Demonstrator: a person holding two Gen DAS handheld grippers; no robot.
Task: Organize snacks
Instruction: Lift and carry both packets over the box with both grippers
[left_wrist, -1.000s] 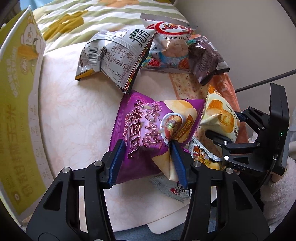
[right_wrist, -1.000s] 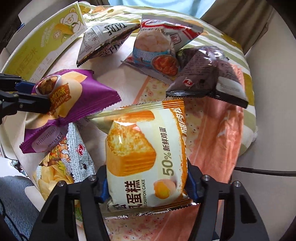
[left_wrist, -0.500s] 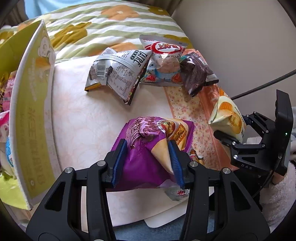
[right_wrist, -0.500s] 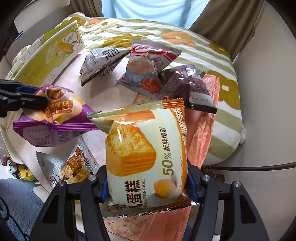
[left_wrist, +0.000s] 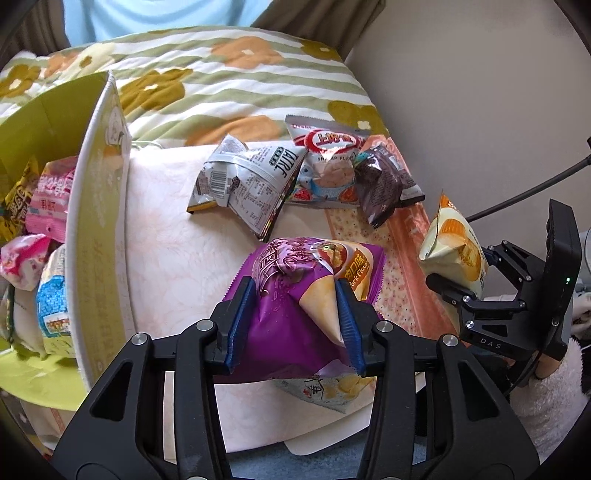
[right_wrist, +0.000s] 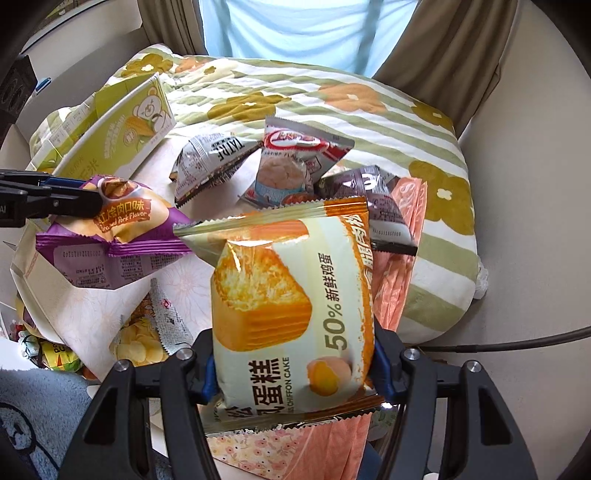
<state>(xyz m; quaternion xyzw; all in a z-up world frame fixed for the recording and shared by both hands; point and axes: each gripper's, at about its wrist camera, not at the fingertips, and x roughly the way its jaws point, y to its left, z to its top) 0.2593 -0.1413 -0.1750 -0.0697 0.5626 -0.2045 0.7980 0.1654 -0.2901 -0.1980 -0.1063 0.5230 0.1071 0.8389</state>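
Purple chip bag (left_wrist: 295, 295) clamped in my left gripper (left_wrist: 293, 325), cake pack (right_wrist: 291, 314) clamped in my right gripper (right_wrist: 293, 373), both lifted off the bed, presumably bound for the yellow box (left_wrist: 96, 229) at left.

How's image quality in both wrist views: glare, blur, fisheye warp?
Left wrist: sharp, soft daylight; strong fisheye bends the yellow box wall; the left gripper holds the purple chip bag, which is readable. Right wrist: window behind the curtains blown out pale blue; slight sheen on the chiffon cake pack held by the right gripper, print legible; dark vignette at the corners.
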